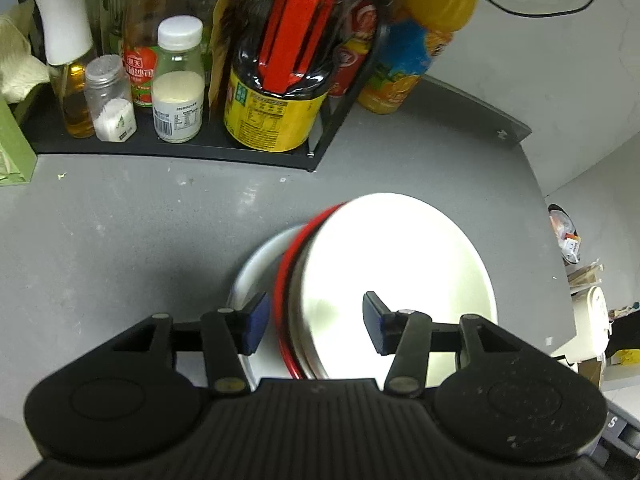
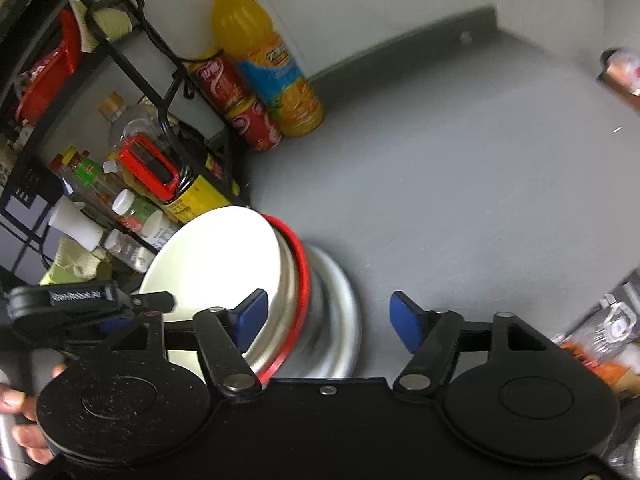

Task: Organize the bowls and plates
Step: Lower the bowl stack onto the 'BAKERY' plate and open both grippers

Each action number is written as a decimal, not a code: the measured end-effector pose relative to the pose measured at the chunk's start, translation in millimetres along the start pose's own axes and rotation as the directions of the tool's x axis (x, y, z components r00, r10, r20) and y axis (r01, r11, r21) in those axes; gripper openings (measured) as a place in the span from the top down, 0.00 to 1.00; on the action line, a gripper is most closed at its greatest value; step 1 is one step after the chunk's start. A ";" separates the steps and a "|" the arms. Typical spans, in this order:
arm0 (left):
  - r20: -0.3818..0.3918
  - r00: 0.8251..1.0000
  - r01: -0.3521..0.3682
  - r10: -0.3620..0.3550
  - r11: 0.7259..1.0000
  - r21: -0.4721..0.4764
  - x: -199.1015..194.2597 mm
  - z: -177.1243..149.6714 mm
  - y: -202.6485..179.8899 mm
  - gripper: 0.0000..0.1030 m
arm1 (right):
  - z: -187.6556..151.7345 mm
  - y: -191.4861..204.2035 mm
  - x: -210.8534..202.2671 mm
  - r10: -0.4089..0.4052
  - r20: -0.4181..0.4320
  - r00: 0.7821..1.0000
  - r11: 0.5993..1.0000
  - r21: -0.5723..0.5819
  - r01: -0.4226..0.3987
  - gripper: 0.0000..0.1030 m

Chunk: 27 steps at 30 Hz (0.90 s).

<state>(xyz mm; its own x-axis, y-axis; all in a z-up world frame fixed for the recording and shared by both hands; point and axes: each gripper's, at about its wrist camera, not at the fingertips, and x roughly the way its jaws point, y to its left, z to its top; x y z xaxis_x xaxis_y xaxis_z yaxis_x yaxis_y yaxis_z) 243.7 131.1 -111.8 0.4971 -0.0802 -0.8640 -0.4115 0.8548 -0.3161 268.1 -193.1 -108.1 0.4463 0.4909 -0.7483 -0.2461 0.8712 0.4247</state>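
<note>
A stack of dishes stands on the grey counter: a white plate (image 1: 396,272) on top, a steel bowl (image 1: 300,320) with a red-rimmed dish (image 1: 282,280) under it, and a wide white plate (image 1: 256,268) at the bottom. My left gripper (image 1: 316,322) is open, its fingers straddling the near rim of the stack. In the right wrist view the white plate (image 2: 216,260) looks tilted over the red rim (image 2: 302,276) and a steel dish (image 2: 340,312). My right gripper (image 2: 328,320) is open, its left finger (image 2: 252,314) by the stack's edge.
A black rack (image 1: 180,148) with sauce bottles, spice jars and a large soy bottle (image 1: 280,80) stands behind the stack. An orange juice bottle (image 2: 272,68) and cola cans (image 2: 240,108) stand by the wall. The counter edge (image 1: 552,240) runs at the right.
</note>
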 end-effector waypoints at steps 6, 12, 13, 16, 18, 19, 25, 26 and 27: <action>0.070 0.998 0.001 -0.005 0.998 0.061 -36.7 -30.0 -14.4 0.52 | -22.0 -10.6 -43.2 -0.024 0.069 0.997 1.000 0.004 0.023 0.28; 0.076 0.996 0.030 -0.037 0.996 0.083 -62.3 -61.8 -29.9 0.52 | -47.8 -15.2 -85.9 -0.066 0.150 0.986 0.998 0.020 0.064 0.24; 0.077 0.996 0.039 -0.046 0.995 0.090 -66.8 -66.5 -32.5 0.52 | -52.2 -16.3 -92.8 -0.071 0.161 0.984 0.997 0.026 0.068 0.24; 0.091 0.994 0.045 -0.057 0.991 0.127 -77.0 -79.8 -40.5 0.52 | -63.6 -17.2 -108.8 -0.083 0.185 0.979 0.996 0.028 0.080 0.24; 0.093 0.993 0.054 -0.067 0.988 0.143 -82.8 -87.9 -44.2 0.52 | -70.4 -16.9 -119.3 -0.094 0.197 0.976 0.995 0.027 0.091 0.23; 0.095 0.992 0.063 -0.078 0.986 0.156 -86.9 -92.9 -46.5 0.52 | -73.5 -16.9 -124.5 -0.096 0.199 0.975 0.995 0.027 0.093 0.23; 0.096 0.987 0.103 -0.127 0.969 0.224 -106.7 -121.9 -59.6 0.52 | -91.2 -12.0 -152.4 -0.094 0.232 0.968 0.995 0.036 0.088 0.22; 0.095 0.986 0.112 -0.136 0.967 0.229 -109.5 -125.8 -60.9 0.52 | -94.0 -10.6 -156.5 -0.094 0.240 0.966 0.995 0.036 0.088 0.22; 0.097 0.985 0.116 -0.143 0.963 0.243 -113.9 -130.8 -63.1 0.52 | -96.8 -9.0 -160.5 -0.096 0.247 0.964 0.995 0.034 0.090 0.22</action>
<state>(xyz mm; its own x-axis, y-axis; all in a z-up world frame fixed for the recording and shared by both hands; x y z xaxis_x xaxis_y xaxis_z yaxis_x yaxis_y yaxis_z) 113.1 19.2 -44.7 0.6224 -0.1516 -0.7679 -0.1526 0.9387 -0.3091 115.4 -279.2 -41.1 0.6666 0.3883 -0.6363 -0.1753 0.9114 0.3724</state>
